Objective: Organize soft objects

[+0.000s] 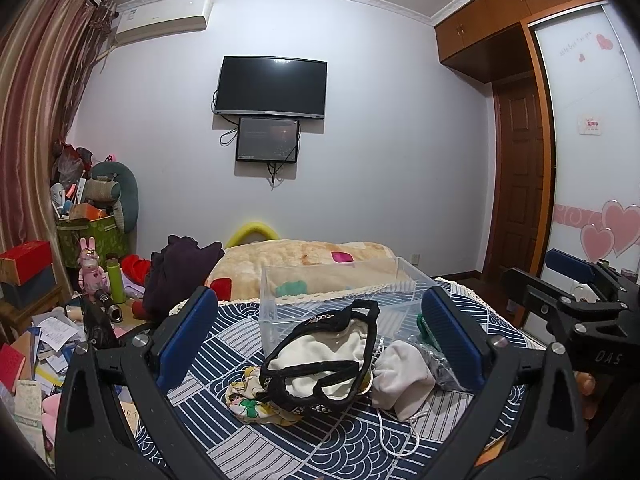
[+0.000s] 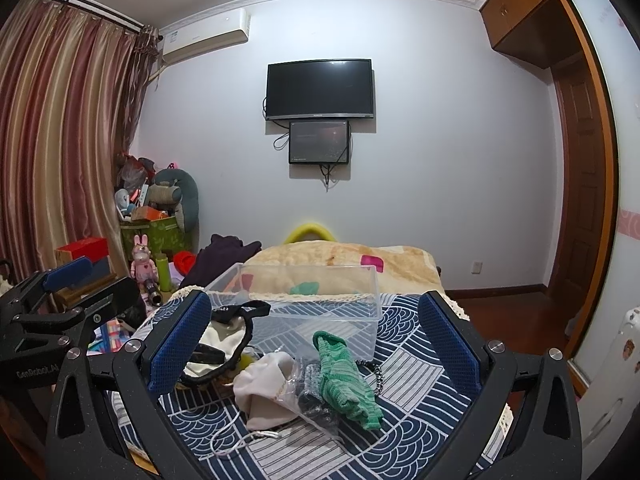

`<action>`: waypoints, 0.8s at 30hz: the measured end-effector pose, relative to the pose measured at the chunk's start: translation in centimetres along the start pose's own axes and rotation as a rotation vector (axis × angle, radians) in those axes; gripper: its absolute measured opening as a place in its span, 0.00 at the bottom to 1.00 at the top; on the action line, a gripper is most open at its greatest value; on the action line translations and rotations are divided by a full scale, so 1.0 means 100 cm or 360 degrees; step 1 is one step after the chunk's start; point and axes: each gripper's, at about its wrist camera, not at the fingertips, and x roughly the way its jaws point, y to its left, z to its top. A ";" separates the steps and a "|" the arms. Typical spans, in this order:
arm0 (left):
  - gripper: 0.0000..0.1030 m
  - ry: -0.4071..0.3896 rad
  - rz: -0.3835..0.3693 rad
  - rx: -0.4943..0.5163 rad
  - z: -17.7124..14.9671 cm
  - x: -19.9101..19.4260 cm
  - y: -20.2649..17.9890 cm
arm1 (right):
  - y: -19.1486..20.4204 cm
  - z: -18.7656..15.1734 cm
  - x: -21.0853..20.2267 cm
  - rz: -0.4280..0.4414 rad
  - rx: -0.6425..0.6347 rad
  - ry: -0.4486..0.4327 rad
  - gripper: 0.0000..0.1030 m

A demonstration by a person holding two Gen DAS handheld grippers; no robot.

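A pile of soft items lies on the blue patterned bed cover [image 1: 248,336]. A white and black-trimmed undergarment [image 1: 320,356] sits between the fingers of my open left gripper [image 1: 320,336]; it also shows in the right wrist view [image 2: 218,344]. A yellow floral cloth [image 1: 248,400] lies under it. A white drawstring pouch [image 2: 264,388] lies beside it, also in the left wrist view [image 1: 400,376]. A green knitted piece [image 2: 344,376] and a plastic bag with a dark item [image 2: 312,400] lie under my open right gripper [image 2: 316,344]. An empty clear plastic box [image 2: 312,300] stands behind the pile.
A beige blanket [image 2: 340,264] and a dark purple garment [image 1: 180,272] lie at the bed's far end. The left side holds cluttered papers [image 1: 48,344], boxes, a green bin [image 1: 96,236] and a pink rabbit toy [image 1: 90,268]. A wardrobe [image 1: 592,160] stands at the right.
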 end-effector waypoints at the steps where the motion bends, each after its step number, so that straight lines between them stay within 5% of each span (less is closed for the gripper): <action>1: 1.00 0.0000 -0.0001 -0.0001 0.000 0.000 0.000 | 0.000 0.000 0.000 -0.0001 -0.0001 0.0000 1.00; 13: 1.00 0.0021 -0.0021 -0.0018 -0.003 0.001 0.005 | 0.000 -0.003 0.003 0.0007 0.0009 0.0005 1.00; 19: 1.00 0.0143 -0.0016 -0.0054 -0.012 0.021 0.010 | -0.005 -0.009 0.010 0.0005 0.0029 0.0041 1.00; 22: 0.98 0.0245 -0.0061 -0.0112 -0.021 0.035 0.020 | -0.010 -0.014 0.018 -0.0006 0.0041 0.0080 0.89; 24: 0.86 0.0286 -0.0087 -0.0142 -0.026 0.041 0.023 | -0.013 -0.018 0.024 -0.0006 0.0056 0.0127 0.81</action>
